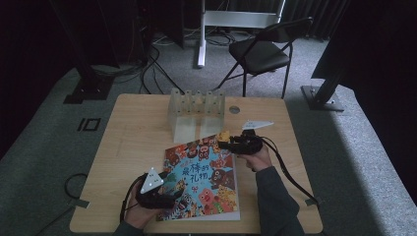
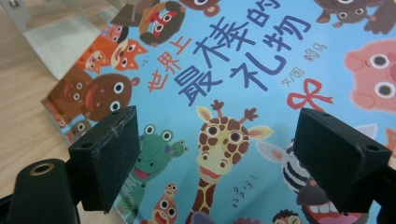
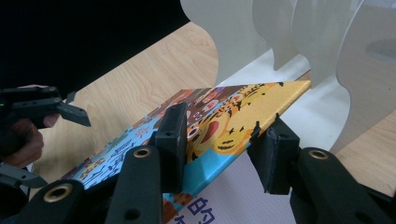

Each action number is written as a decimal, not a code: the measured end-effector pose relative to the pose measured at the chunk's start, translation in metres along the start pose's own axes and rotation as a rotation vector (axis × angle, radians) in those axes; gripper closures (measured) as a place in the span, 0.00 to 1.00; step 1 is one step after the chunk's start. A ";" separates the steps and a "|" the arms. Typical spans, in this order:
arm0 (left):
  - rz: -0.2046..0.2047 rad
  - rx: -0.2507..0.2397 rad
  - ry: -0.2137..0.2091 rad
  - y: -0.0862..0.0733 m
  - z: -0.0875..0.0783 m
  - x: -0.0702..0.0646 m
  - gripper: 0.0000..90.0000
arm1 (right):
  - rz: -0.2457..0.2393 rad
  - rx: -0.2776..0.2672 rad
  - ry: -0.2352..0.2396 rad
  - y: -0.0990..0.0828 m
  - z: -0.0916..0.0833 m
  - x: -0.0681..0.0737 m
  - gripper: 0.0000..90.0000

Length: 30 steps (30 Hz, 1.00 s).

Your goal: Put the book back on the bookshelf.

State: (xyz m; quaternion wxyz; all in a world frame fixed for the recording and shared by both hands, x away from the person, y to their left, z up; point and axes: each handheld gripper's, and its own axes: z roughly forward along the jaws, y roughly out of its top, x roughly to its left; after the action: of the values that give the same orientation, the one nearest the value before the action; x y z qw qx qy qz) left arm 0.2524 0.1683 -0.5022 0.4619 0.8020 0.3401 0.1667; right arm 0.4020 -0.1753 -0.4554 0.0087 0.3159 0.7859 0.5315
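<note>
The left hand-held gripper point(image 1: 164, 192) is seen at the near edge of the bench point(image 1: 133, 137), jaws spread wide over the picture book point(image 1: 204, 179), nothing pinched. The book lies flat at bench centre. Farther off, its cover corner is raised between the right hand-held gripper point(image 3: 219, 140) jaws; contact cannot be told. Beyond stands a clear rack point(image 1: 196, 112).

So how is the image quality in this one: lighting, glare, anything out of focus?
High view: dim overall, dark corners, a pale light band at right, soft detail; the picture book is the brightest thing. Left gripper view: bright, book cover sharp, jaws near the lens slightly soft. Right gripper view: black upper left, pale glare on the clear rack, and the right gripper around the lifted cover is reasonably sharp.
</note>
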 end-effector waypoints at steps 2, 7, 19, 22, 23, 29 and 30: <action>-0.027 -0.006 -0.013 -0.001 0.002 0.003 0.17 | -0.003 -0.005 -0.002 0.000 -0.002 0.001 0.66; -0.040 -0.006 -0.016 -0.001 0.003 0.006 0.17 | -0.012 -0.010 -0.013 0.003 -0.006 0.005 0.67; -0.074 -0.014 -0.038 0.001 0.007 0.012 0.17 | -0.039 -0.058 -0.019 0.007 -0.018 0.014 0.70; -0.081 -0.018 -0.042 0.003 0.009 0.014 0.17 | -0.048 -0.068 -0.015 0.009 -0.021 0.017 0.71; -0.082 -0.020 -0.044 0.003 0.009 0.015 0.17 | -0.050 -0.073 -0.012 0.009 -0.021 0.017 0.72; -0.085 -0.031 -0.048 0.008 0.012 0.016 0.17 | -0.073 -0.121 -0.014 0.014 -0.031 0.026 0.75; -0.084 -0.030 -0.048 0.008 0.012 0.016 0.17 | -0.073 -0.121 -0.014 0.014 -0.031 0.026 0.75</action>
State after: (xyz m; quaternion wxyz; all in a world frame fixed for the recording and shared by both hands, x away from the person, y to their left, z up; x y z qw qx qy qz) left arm 0.2739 0.1689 -0.5021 0.4887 0.7836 0.3598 0.1328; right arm 0.3776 -0.1843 -0.4218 0.0527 0.2897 0.7632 0.5751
